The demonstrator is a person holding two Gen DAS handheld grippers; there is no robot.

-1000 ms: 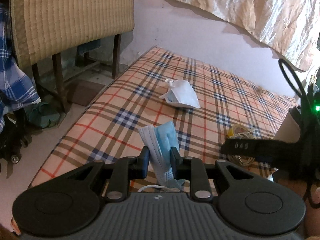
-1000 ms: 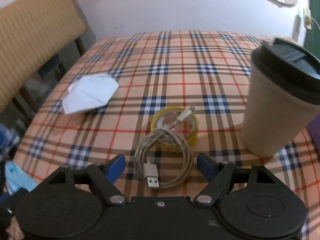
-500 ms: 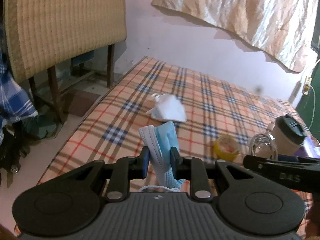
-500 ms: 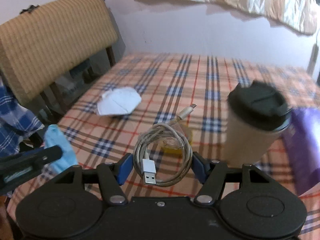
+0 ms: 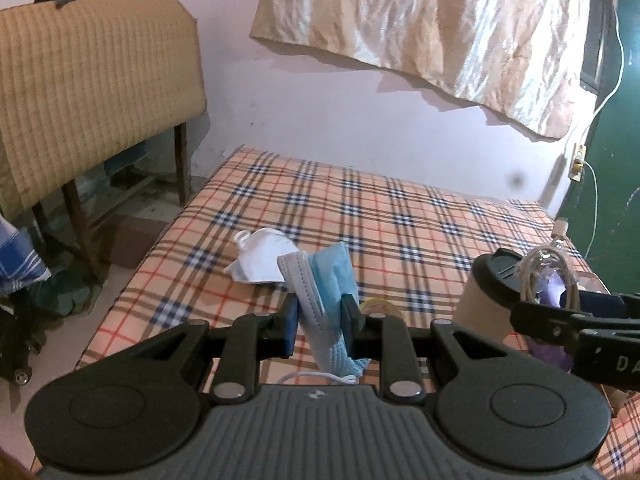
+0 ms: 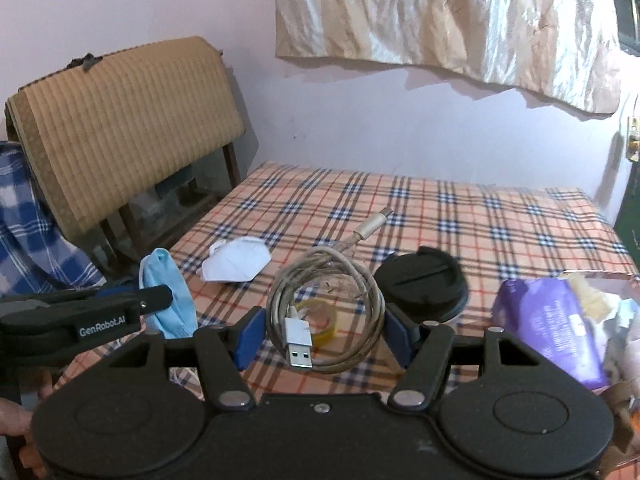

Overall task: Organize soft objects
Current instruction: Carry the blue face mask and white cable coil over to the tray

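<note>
My left gripper [image 5: 319,318] is shut on a folded blue surgical mask [image 5: 326,288] and holds it above the plaid bed; the mask also shows in the right wrist view [image 6: 170,292]. My right gripper [image 6: 325,334] is shut on a coiled USB cable [image 6: 326,300], lifted off the bed; the coil shows in the left wrist view [image 5: 548,276]. A white folded mask [image 5: 262,256] lies on the plaid cover [image 5: 400,216], also in the right wrist view [image 6: 236,264].
A beige cup with a black lid [image 6: 420,280] stands at the right beside a yellow tape roll [image 6: 320,316]. A purple packet [image 6: 548,324] lies further right. A mat-covered frame [image 5: 88,92] stands left of the bed, with clothes [image 5: 20,264] on the floor.
Both grippers have risen and tilted up, so more wall shows. The right gripper closed on the cable coil and lifted it off the tape roll. The left still holds the blue mask.
</note>
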